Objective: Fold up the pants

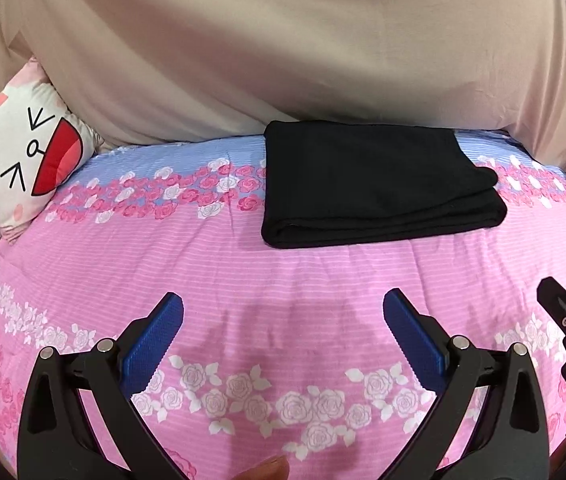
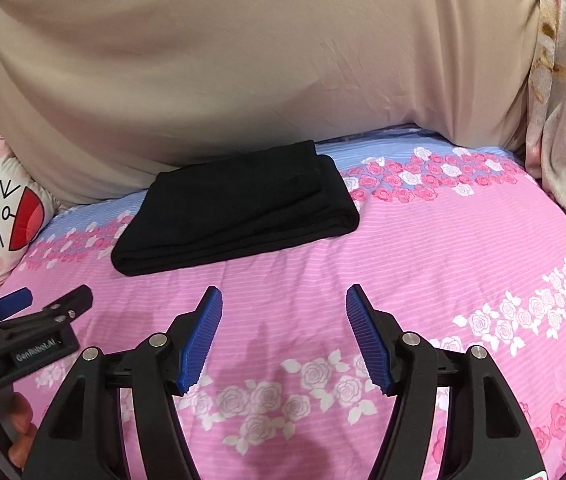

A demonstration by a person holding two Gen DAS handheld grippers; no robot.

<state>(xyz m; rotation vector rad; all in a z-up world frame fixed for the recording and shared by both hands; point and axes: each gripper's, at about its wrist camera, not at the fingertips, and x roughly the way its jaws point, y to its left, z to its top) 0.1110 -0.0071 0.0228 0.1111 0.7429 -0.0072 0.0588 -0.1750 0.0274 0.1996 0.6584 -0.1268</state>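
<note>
Home bedroom: bed under pink rose-print quilt (image 1: 283, 264), cartoon-face pillow (image 1: 23, 160) at side, beige bedding (image 1: 243, 48) heaped behind.

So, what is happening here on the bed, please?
A person holds two grippers above a pink floral bedcover. The black pants lie on it, already folded into a neat rectangle, just in front of a large beige pillow. The left gripper and the right gripper are both open and hold nothing; neither touches the pants. A cartoon cat cushion lies at the left.
</note>
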